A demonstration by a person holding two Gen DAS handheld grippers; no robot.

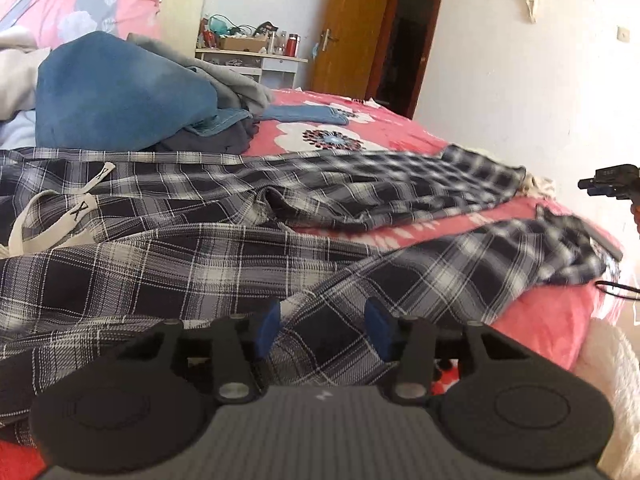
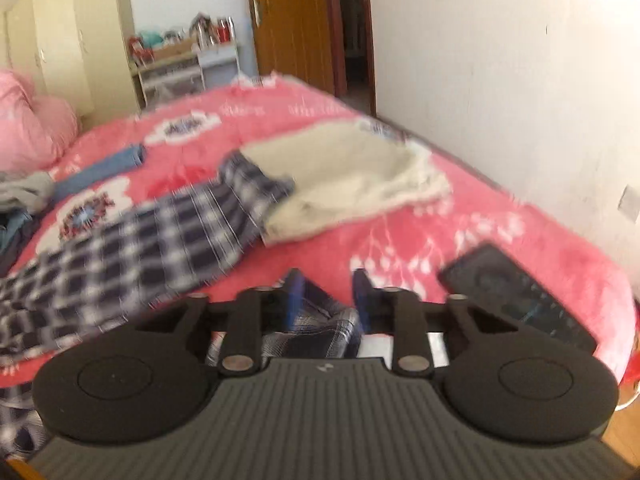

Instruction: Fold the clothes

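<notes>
Black left gripper (image 1: 322,330) and right gripper (image 2: 326,300) are both gaping wide over black-and-white plaid cotton trousers (image 1: 180,240), extending toward two o'clock.

Daylight is flooding in bright, washing out the white wall (image 1: 520,80). The right wrist view is smearing badly with motion blur; the left is staying sharper, fisheye bending both at the edges.

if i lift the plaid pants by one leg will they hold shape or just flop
Probably flop: the plaid pants lie in soft ripples on the bed, so the cloth looks thin and limp. They seem light for their spread. The loose drawstring would likely dangle, and the other leg would trail across the bed.
</notes>
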